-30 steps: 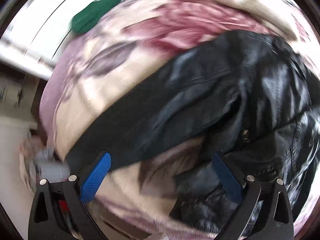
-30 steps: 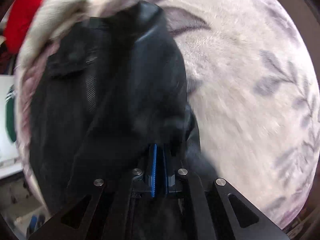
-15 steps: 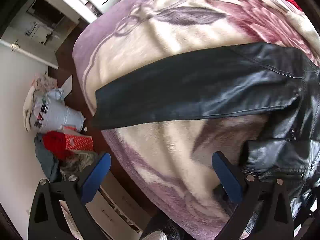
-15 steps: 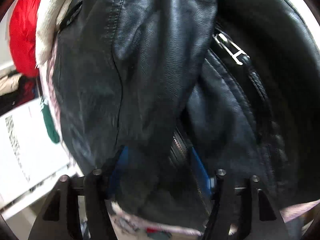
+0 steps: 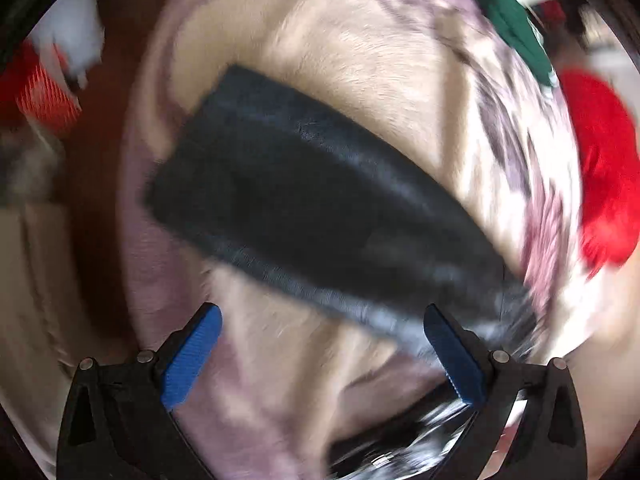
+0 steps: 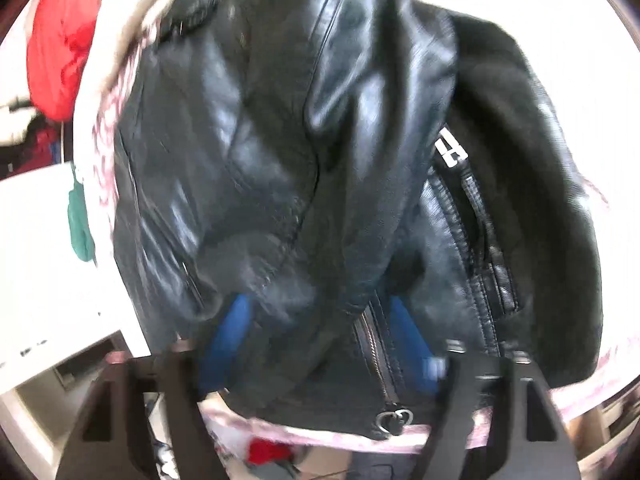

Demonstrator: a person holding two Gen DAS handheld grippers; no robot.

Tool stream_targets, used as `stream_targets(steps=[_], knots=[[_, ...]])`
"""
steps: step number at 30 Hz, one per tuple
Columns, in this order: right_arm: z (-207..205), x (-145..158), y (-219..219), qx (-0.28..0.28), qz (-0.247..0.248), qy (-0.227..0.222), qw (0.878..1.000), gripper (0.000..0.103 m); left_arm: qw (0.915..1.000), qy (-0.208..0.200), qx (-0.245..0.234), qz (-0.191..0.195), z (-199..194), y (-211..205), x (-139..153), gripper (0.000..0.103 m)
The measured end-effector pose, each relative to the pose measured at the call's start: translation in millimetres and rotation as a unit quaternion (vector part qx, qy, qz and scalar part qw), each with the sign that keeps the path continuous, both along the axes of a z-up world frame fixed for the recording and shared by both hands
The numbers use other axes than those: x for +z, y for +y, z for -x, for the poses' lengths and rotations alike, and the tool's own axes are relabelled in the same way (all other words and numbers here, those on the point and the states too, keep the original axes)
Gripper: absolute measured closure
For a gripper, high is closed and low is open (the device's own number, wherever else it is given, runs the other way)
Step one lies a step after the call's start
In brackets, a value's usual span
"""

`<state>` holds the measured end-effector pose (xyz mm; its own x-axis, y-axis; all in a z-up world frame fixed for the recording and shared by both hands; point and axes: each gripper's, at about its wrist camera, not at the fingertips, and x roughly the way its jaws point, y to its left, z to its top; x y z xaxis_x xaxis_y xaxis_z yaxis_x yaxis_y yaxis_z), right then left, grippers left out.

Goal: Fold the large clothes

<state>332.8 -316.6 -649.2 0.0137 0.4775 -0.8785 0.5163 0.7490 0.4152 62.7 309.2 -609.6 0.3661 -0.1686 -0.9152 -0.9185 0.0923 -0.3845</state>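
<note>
Plush fleece, cream and mauve with a dark floral print, covers the bed: this blanket (image 5: pixel 360 80) is the surface everything lies on. Across its middle stretches one sleeve (image 5: pixel 312 216) of the black leather jacket (image 6: pixel 280 152), running diagonally from the blanket's near-left edge toward its far right. The jacket's body lies heaped on the same blanket, its front zipper (image 6: pixel 380 356) ending in a heart-shaped pull near the blanket's front edge, with a metal buckle further up.

On the blanket's far side sit a green garment (image 5: pixel 512 28) and a red garment (image 5: pixel 604 184). Beyond the blanket's left edge is dark brown floor (image 5: pixel 96 184), with a red box (image 5: pixel 44 96) and a pale bag blurred past it. White furniture stands beside the blanket in the right wrist view. No writing can be read; both views are motion-blurred.

The left gripper (image 5: pixel 320 344) hangs over the blanket with its blue pads spread wide, nothing between them. The right gripper (image 6: pixel 324 344) has its pads apart too, a fold of the jacket bunched in the gap; whether they pinch it I cannot tell.
</note>
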Motion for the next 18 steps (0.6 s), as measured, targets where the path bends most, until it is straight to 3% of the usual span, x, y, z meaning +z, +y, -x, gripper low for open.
stream_targets(steps=[1,2,4,5,6,7,9,11,13,15,18], knots=[[2.6,-1.5,0.0,-0.014,0.013,0.004,1.0,0.025,0.9997,-0.011,0.019,0.013,-3.2,7.6,-14.4,0.011],[4.6,-2.6,-0.6,-0.021,0.02,0.007,1.0,0.025,0.9994,-0.012,0.028,0.016,-5.9,12.5,-22.5,0.023],[13.5,-5.1,-2.5,-0.03,0.04,0.011,0.999,0.025,0.999,0.005,0.044,-0.006,-13.3,23.1,-28.1,0.035],[20.0,-4.4,-6.2,-0.028,0.051,0.009,0.998,0.025,0.9983,0.011,0.052,-0.023,-15.6,26.6,-24.3,0.05],[25.0,-4.1,-7.2,-0.026,0.062,0.005,0.998,0.025,0.9975,0.018,0.053,-0.044,-18.4,28.7,-17.6,0.072],[28.8,-2.1,-8.6,-0.022,0.073,0.0,0.997,0.025,0.9956,0.027,0.05,-0.074,-23.7,32.0,-6.1,0.081],[36.6,1.9,-7.9,-0.006,0.083,-0.019,0.996,0.025,0.9921,0.038,0.029,-0.116,-34.1,34.7,12.7,0.093],[42.3,5.4,-6.4,0.023,0.102,-0.024,0.994,0.025,0.9831,0.051,-0.019,-0.174,-51.7,31.1,39.8,0.096],[48.4,11.9,-5.0,0.054,0.126,-0.029,0.99,0.025,0.9652,0.063,-0.085,-0.239,-69.6,20.3,66.6,0.096],[53.4,14.1,-4.9,0.075,0.123,-0.032,0.989,0.025,0.9371,0.065,-0.153,-0.307,-89.6,-0.6,97.9,0.097],[61.4,14.3,-6.8,0.087,0.094,-0.029,0.991,0.025,0.8761,0.047,-0.267,-0.399,-118.5,-52.5,144.9,0.098]])
